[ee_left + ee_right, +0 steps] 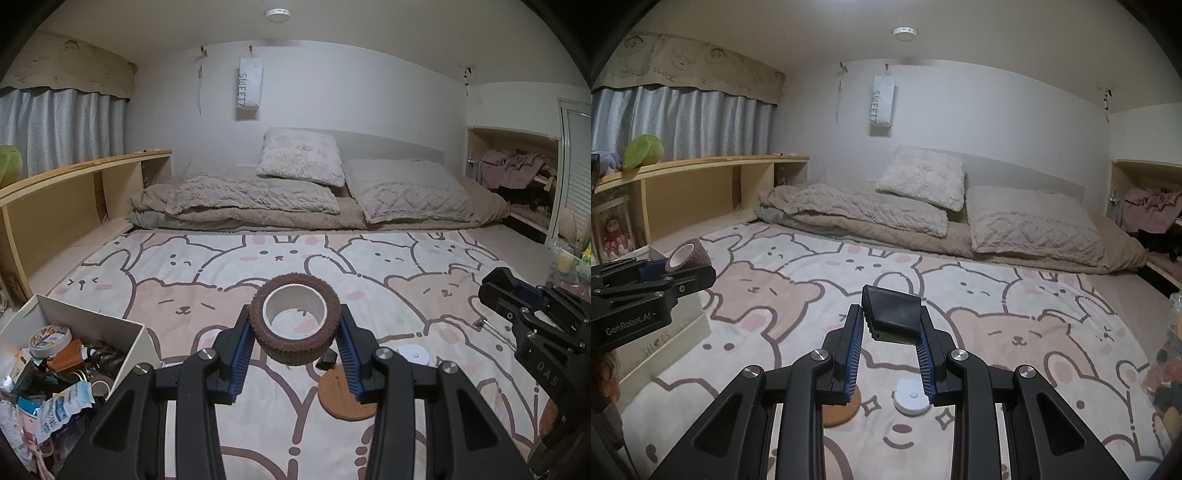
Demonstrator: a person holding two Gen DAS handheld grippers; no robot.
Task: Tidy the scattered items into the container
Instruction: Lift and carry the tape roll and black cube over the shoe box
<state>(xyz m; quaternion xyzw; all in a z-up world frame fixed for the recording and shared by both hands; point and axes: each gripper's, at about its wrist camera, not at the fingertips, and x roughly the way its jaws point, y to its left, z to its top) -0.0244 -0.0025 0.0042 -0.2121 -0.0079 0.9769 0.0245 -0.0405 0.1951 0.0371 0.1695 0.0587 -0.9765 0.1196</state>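
L gripper point(295, 332) is clamped on a brown fuzzy tape roll point(294, 323), held up off the bear-print blanket point(221, 266), w/ the white box point(136, 334) of odds & ends low to its left. R gripper point(892, 325) is closed on a small black block point(892, 314), also held clear of the blanket. Still lying on the blanket below them: a round cork coaster point(341, 400) & a white disc point(910, 400) just beside it.
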